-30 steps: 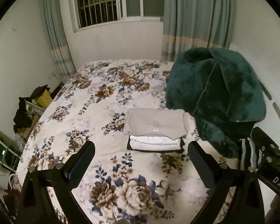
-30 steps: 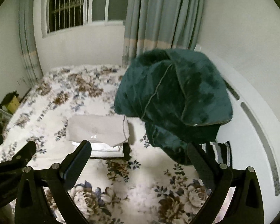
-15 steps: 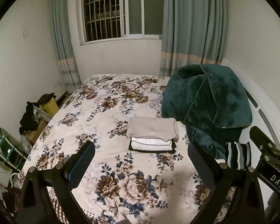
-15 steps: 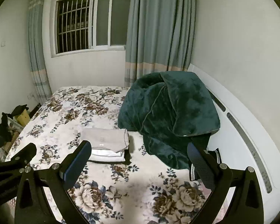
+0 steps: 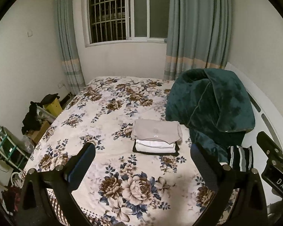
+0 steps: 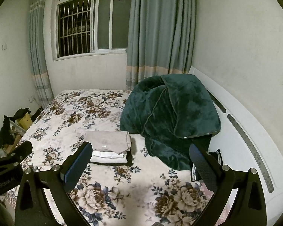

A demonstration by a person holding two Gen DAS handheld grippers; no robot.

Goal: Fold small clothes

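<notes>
Right, both grippers held up over the near end of the bed, w/ nothing in either. Left gripper [image 5: 142, 162] has its jaws spread wide, only floral bedspread [image 5: 111, 124] showing between the fingers. Right gripper [image 6: 141, 162] same: jaws wide apart, holding nothing. Right gripper's frame pokes into the left view at the far right edge, and the left one's frame shows at the lower left of the right view, so the two sit side by side, close together.

Folded clothes stack [image 5: 156, 138] lies on the bedspread approx mid-bed, well apart from both grippers. Beige top [image 5: 156, 130] is the uppermost piece, folded flat; under it white folded garments [image 5: 154, 146]; at the bottom a black piece [image 5: 135, 149] w/ its edge sticking out around the rest. Stack looks tidy, edges roughly lined up.

Just beside the stack, toward the headboard [image 6: 241, 146] side, a big dark green blanket [image 5: 211, 109] is heaped up. A striped black/white garment [image 5: 240, 158] peeks out beside the blanket's lower edge, partly hidden behind the left gripper's finger. Window w/ bars [image 5: 109, 18] and blue-grey curtains [image 5: 198, 28] on the far wall; clutter [image 5: 37, 113] on the floor beside the bed.
</notes>
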